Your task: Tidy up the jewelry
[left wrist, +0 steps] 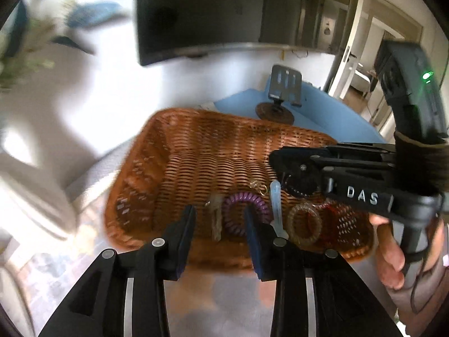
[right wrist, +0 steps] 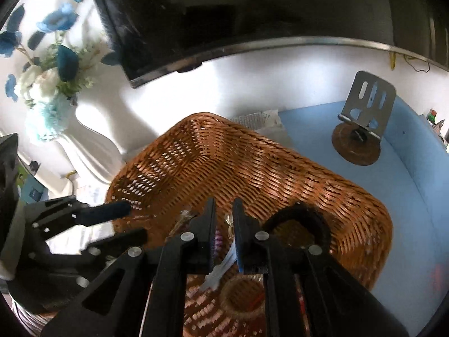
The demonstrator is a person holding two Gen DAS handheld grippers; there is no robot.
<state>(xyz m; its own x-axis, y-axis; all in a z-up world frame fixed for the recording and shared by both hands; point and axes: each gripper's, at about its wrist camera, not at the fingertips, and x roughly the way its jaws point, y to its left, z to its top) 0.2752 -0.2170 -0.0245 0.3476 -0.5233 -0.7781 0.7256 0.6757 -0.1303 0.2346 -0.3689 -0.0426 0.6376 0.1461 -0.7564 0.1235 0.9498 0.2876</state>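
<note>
Left wrist view looks down into a woven brown basket (left wrist: pixel 196 151), with the left gripper (left wrist: pixel 220 229) poised over its near wall, jaws spread wide and holding nothing. On the basket floor, along the near side, lie several small pieces: a purple coil hair tie (left wrist: pixel 238 205) seen between the fingers, a pale clear-blue plastic clip (left wrist: pixel 276 210) just to its right, an amber translucent ring (left wrist: pixel 304 226) beside that, and a small gold-coloured earring (left wrist: pixel 258 186) slightly farther in (its exact shape is too blurred to tell). Something reddish lies toward the near right corner, too smeared to name. The right gripper (left wrist: pixel 297 178) reaches in from the basket's right edge and hangs just above the floor; a black scrunchie (left wrist: pixel 301 185) sits at its tip. From the right wrist view, the right gripper (right wrist: pixel 224 224) has its jaws drawn close together with only a narrow gap, and whether they pinch anything cannot be told. The scrunchie (right wrist: pixel 320 224) shows as a dark loop against the outside of the right finger. Below the fingers appear the clear-blue clip (right wrist: pixel 221 269) and the amber ring (right wrist: pixel 241 297). The basket (right wrist: pixel 280 174) rests partly on a blue mat (right wrist: pixel 407 174), which carries a metal phone stand (right wrist: pixel 364 106) toward its far edge. A vase of blue and white flowers (right wrist: pixel 47 90) stands well off to the left, under a dark screen (right wrist: pixel 224 14).
</note>
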